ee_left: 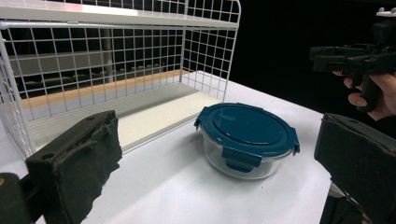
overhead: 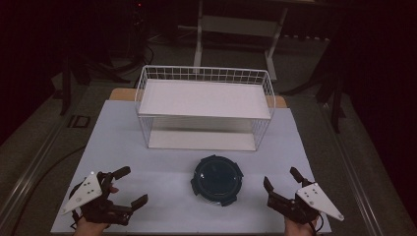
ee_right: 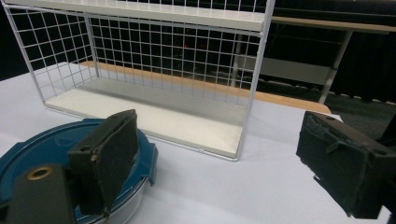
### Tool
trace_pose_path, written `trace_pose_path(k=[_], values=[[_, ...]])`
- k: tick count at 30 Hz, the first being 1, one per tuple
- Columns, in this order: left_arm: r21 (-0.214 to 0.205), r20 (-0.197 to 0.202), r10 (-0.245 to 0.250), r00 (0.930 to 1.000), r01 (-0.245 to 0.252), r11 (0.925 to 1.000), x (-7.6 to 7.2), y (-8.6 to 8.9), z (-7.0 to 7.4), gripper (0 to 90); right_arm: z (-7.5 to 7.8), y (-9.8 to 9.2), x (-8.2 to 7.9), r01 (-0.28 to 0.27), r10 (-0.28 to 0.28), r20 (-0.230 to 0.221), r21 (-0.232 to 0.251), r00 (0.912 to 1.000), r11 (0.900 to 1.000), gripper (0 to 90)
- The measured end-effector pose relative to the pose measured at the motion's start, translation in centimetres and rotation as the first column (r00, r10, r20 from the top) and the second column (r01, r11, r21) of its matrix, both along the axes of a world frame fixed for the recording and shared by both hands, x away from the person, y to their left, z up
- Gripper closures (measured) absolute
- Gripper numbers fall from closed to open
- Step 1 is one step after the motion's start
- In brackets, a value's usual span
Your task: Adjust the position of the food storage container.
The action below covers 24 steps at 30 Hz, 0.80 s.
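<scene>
Round clear glass container with dark blue clip-on lid (overhead: 217,179) sits on white counter (overhead: 162,147), near front edge, just ahead of white two-tier wire shelf rack (overhead: 204,105). Lid on, latches down. Left gripper (overhead: 129,187) low at front left corner, jaws spread wide, nothing between them, well apart from container. Right gripper (overhead: 280,179) at front right, jaws wide too, holding nothing, near container's right side. Both point toward container. Rack shelves bare.
</scene>
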<state>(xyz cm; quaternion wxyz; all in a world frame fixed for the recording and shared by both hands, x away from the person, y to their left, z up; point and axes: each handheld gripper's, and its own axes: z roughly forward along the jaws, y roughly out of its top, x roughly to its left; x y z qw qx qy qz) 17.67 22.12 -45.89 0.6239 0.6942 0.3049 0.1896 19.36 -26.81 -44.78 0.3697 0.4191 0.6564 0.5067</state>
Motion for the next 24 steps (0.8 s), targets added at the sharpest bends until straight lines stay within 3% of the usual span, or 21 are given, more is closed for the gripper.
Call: trace_pose_path(k=[8,16,18,20,22,23,24], values=[[0.052,0.002,-0.046,0.9989,0.046,0.9976,0.2,-1.1,1.2,0.4,-0.1,0.1,0.1,-0.012,0.012,-0.012,0.006,0.9998,0.9999,12.5],[0.088,-0.067,-0.134,0.9887,0.139,0.9863,1.5,-2.9,1.7,1.1,-0.2,0.2,0.3,-0.025,0.025,-0.019,0.001,0.9995,0.9997,12.5],[0.091,-0.063,-0.180,0.9817,0.185,0.9785,1.8,-3.6,1.7,14.0,-0.1,0.2,0.3,-0.029,0.029,-0.018,0.001,0.9994,0.9996,12.5],[0.100,-0.064,-0.189,0.9799,0.195,0.9758,1.9,-3.9,1.7,15.1,-0.1,0.2,0.2,-0.030,0.030,-0.016,0.002,0.9994,0.9996,12.5],[0.101,-0.069,-0.218,0.9734,0.224,0.9692,2.1,-4.4,1.5,24.6,-0.1,0.2,0.2,-0.032,0.032,-0.017,0.007,0.9993,0.9995,12.5],[0.109,-0.080,-0.249,0.9651,0.257,0.9602,2.5,-4.9,1.2,32.6,-0.1,0.1,0.3,-0.033,0.033,-0.021,0.012,0.9992,0.9994,12.5],[0.109,-0.080,-0.249,0.9651,0.257,0.9602,2.5,-4.9,1.2,37.2,-0.1,0.1,0.3,-0.034,0.034,-0.021,0.013,0.9992,0.9993,12.5]])
